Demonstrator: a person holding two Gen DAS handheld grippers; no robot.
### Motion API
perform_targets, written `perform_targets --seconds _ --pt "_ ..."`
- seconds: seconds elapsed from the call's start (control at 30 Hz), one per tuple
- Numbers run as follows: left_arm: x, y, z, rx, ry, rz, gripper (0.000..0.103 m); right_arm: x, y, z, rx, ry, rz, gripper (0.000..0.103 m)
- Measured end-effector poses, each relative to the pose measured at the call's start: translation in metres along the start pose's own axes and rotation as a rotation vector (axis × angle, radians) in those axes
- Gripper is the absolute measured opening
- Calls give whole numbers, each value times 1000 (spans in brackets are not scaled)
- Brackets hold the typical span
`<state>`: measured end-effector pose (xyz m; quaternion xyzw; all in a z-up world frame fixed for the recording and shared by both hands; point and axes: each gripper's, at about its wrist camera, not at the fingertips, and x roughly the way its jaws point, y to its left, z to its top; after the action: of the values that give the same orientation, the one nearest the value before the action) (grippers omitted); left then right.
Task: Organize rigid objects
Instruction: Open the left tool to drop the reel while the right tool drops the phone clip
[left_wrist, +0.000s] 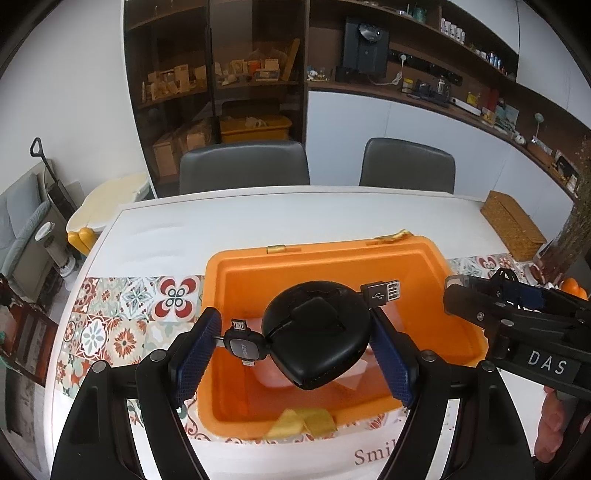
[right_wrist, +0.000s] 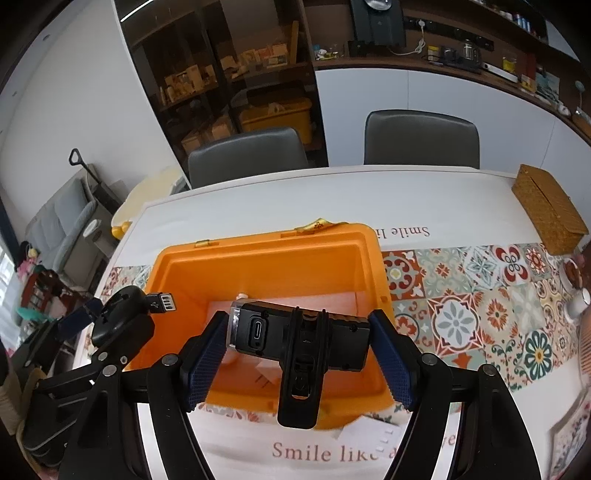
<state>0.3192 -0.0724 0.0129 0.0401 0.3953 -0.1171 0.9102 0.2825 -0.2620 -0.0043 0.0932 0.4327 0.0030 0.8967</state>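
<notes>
In the left wrist view my left gripper (left_wrist: 295, 358) is shut on a round black retractable USB cable reel (left_wrist: 316, 332). Its USB plug (left_wrist: 382, 293) sticks out to the upper right and a small adapter (left_wrist: 243, 345) to the left. The reel hangs over the open orange box (left_wrist: 332, 258). In the right wrist view my right gripper (right_wrist: 299, 358) is shut on a black rectangular device with a clip (right_wrist: 299, 336), its charging port facing me, also above the orange box (right_wrist: 258, 254). Each gripper shows at the edge of the other's view: right gripper (left_wrist: 517, 317), left gripper with reel (right_wrist: 122, 317).
The box stands on a white table with a patterned tile runner (right_wrist: 461, 314). Inside it lie pale pink items and white paper (right_wrist: 266, 373). A wicker box (right_wrist: 546, 214) sits at the far right; a white cup (right_wrist: 578, 302) at the right edge. Two grey chairs (right_wrist: 421, 136) stand behind the table.
</notes>
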Motion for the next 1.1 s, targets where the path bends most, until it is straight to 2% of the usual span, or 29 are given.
perform_targets --seconds 0.2,0.37,0.63,0.93,1.1 --pt "28 2 7 4 56 1 80 24 -1 12 -8 49 -22 75" --pt "55 -1 9 8 141 -10 80 42 -2 19 -14 87 -39 75" --pt "92 -10 6 27 243 -51 80 61 -3 22 -28 126 -61 75" --pt "108 -10 5 27 300 -28 80 72 -8 22 -19 150 -71 75" --pt "105 -7 8 34 288 -12 82 75 -8 22 -18 155 -68 75"
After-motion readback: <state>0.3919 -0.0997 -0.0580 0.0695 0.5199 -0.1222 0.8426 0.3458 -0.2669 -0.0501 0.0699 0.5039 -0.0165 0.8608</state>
